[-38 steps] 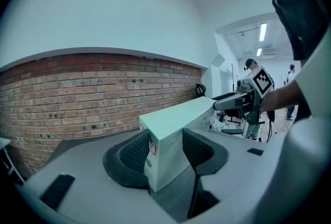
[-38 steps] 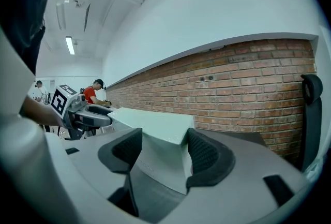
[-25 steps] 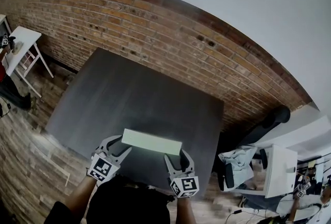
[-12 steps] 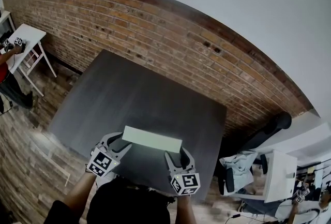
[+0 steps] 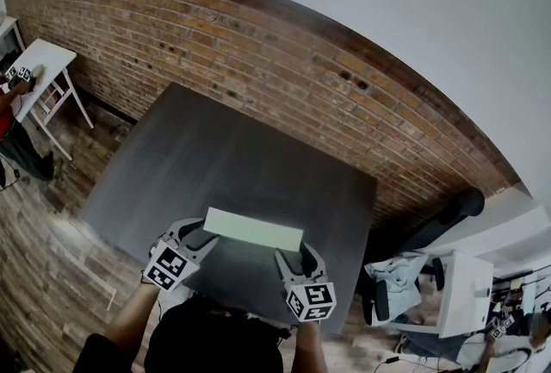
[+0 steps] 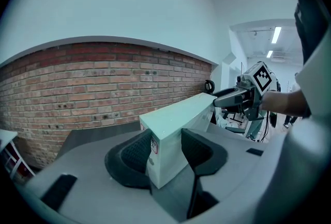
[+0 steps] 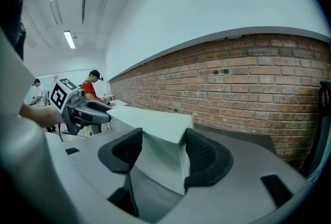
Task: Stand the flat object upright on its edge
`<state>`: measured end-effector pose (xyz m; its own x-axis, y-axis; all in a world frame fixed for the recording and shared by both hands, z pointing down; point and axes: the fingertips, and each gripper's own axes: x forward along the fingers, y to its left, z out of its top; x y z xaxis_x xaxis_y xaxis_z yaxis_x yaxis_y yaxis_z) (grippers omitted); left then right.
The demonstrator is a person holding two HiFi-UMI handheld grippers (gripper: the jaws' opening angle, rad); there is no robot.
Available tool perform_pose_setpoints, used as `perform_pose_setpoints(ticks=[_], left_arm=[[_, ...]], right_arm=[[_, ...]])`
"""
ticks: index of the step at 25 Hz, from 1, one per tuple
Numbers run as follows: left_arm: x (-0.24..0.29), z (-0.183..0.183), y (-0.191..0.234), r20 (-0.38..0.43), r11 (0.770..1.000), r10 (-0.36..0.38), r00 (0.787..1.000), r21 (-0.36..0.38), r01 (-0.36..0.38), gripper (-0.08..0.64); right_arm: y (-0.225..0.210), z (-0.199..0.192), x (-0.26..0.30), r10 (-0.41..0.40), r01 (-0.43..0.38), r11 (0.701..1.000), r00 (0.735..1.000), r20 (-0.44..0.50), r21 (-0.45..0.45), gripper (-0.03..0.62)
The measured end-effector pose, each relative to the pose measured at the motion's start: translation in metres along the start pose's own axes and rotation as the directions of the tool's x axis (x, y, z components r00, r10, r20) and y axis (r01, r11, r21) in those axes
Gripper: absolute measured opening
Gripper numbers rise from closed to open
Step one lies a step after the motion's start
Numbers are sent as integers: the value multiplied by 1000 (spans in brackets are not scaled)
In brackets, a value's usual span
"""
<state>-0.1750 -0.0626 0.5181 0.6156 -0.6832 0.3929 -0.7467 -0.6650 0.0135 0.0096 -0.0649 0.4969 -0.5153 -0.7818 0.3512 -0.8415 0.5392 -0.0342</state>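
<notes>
A flat pale green box (image 5: 254,231) hangs over the near edge of the dark grey table (image 5: 232,156), long side across, held at both ends. My left gripper (image 5: 198,236) has the box's left end (image 6: 173,130) between its jaws; they are closing, and both pads touch its faces. My right gripper (image 5: 293,257) is shut on the right end (image 7: 163,148), pads against both faces. In the left gripper view the right gripper (image 6: 240,99) shows at the box's far end. The right gripper view shows the left gripper (image 7: 83,110) likewise.
A brick wall (image 5: 258,52) runs behind the table. A white side table (image 5: 39,61) and a person in red (image 5: 7,117) are at far left. Office chairs and desks (image 5: 405,272) stand at the right. Wooden floor (image 5: 43,259) surrounds the table.
The box and both grippers have stayed almost in place. The right gripper's marker cube has sunk slightly toward me.
</notes>
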Motion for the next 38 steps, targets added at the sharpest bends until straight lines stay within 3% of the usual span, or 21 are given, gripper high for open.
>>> perform_pose_setpoints(ticks=[14, 38], left_arm=[[12, -13, -1, -71, 1000, -6, 997, -30, 4, 204], [27, -10, -7, -48, 1000, -23, 999, -1, 22, 204]], right_arm=[[-6, -12, 6, -7, 8, 1000, 998, -64, 7, 273], [-20, -30, 3, -15, 19, 998, 997, -77, 51, 275]])
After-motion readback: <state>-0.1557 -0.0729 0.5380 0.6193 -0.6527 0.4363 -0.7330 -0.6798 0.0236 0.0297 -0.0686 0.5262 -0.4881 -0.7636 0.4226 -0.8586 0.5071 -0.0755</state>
